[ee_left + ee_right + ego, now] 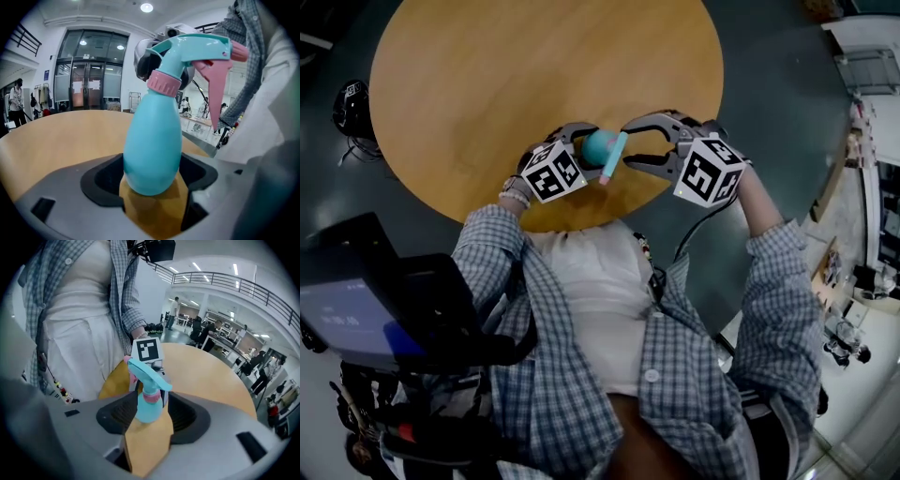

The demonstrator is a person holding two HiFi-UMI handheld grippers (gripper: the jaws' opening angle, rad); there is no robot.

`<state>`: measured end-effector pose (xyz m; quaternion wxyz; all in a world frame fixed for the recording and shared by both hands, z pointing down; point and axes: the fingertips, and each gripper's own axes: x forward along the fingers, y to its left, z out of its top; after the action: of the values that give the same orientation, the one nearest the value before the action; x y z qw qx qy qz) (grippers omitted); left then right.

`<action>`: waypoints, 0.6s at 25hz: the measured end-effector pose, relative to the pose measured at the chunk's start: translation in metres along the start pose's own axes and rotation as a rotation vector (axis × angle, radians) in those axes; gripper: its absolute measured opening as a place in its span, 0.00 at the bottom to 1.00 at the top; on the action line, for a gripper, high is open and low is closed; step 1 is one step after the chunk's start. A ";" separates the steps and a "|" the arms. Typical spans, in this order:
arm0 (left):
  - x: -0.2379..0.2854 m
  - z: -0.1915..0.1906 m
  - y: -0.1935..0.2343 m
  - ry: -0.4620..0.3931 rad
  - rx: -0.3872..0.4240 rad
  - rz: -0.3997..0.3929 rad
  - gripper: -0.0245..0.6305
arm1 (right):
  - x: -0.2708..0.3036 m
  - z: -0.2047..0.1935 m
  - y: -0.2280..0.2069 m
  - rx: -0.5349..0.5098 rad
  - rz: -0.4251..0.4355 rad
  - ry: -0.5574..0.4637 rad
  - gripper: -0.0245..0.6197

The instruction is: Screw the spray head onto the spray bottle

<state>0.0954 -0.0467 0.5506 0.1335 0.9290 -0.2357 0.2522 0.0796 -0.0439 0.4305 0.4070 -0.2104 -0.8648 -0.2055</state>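
We reckon we're mid-tightening: left fingers point(56, 187) clamp the spray bottle point(152, 140); right fingers point(661, 120), wide open around the spray head point(197, 51), must close and twist.

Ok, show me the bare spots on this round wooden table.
The round wooden table is bare across its far half, out to both side rims. Crowded only at its near edge: the left gripper holds the teal plastic spray bottle, the open right gripper beside it.
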 end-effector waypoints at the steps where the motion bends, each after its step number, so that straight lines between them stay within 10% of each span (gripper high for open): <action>1: -0.006 -0.002 0.003 -0.001 0.004 -0.008 0.59 | 0.005 0.006 -0.003 -0.007 0.023 -0.009 0.34; 15: -0.006 -0.013 0.004 0.023 -0.014 -0.023 0.59 | 0.026 0.006 0.000 -0.078 0.125 -0.163 0.23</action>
<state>0.0834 -0.0432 0.5591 0.1454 0.9277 -0.2254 0.2597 0.0608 -0.0358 0.4476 0.3389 -0.2956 -0.8716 -0.1953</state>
